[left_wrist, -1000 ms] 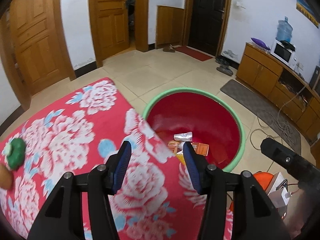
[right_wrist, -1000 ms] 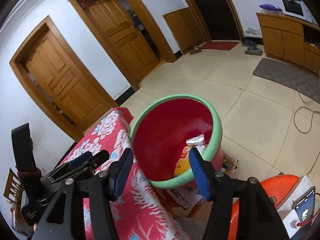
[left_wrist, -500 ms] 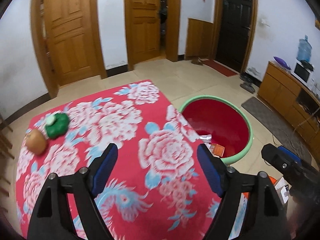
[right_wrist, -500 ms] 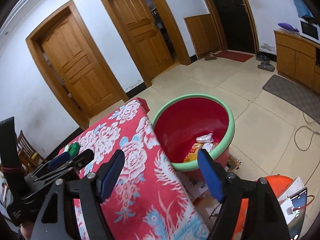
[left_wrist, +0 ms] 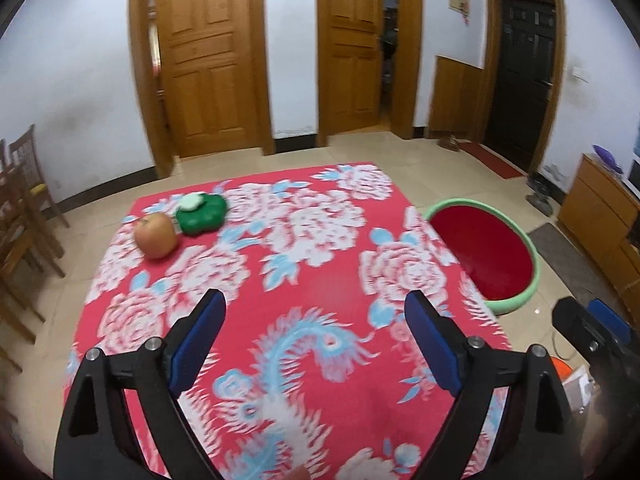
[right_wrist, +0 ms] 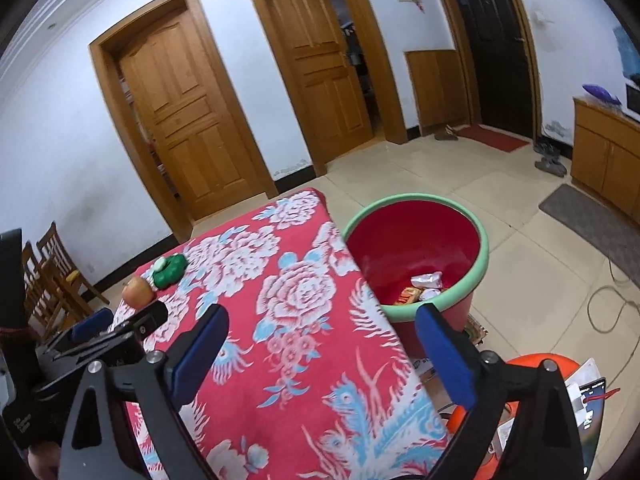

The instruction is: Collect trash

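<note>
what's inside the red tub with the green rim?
Inside the red plastic tub with the green rim, the right wrist view shows a crumpled silver-white wrapper and an orange snack packet at the bottom. The near wall hides the rest of the floor; the left wrist view shows only bare red wall.

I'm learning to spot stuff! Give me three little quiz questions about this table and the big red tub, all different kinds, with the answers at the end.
1. True or false: the apple sits inside the red tub.
2. Which lies right beside the apple? A) a green toy B) a shoe C) a cup
3. Fill in: the left gripper and right gripper hold ____ between their opening jaws.

Key
1. False: it rests on the flowered tablecloth; the tub holds wrappers.
2. A
3. nothing
</note>
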Motion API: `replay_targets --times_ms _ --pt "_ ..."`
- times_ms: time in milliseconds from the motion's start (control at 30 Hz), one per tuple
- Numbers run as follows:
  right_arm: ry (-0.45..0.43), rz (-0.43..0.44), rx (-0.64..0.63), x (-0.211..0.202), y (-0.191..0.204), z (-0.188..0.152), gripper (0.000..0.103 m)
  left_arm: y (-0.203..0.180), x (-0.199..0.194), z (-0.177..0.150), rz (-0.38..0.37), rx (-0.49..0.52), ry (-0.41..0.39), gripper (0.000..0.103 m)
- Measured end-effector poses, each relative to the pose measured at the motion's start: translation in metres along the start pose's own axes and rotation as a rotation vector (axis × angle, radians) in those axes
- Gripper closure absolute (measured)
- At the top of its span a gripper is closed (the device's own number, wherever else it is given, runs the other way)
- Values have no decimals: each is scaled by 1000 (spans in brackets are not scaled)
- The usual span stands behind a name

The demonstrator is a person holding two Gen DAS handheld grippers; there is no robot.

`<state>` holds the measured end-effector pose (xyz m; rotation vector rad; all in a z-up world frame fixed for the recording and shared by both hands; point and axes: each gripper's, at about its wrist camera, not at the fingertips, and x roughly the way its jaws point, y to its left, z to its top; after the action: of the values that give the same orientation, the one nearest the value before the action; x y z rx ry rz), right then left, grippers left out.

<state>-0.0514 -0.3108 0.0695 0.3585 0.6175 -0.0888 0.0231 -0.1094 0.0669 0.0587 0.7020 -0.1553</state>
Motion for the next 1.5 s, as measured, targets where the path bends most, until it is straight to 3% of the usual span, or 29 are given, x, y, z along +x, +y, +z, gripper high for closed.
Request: replay_targets --times_ms 267,467,1500 --pt "-1 12 -60 -6 21 -14 7 27 -10 -15 87 -42 1 13" --pt "7 22 -63 -7 25 -19 7 36 -17 -23 99 -56 -1 13" --pt "11 23 -73 -8 30 -20 7 44 -21 -22 83 -87 -9 13"
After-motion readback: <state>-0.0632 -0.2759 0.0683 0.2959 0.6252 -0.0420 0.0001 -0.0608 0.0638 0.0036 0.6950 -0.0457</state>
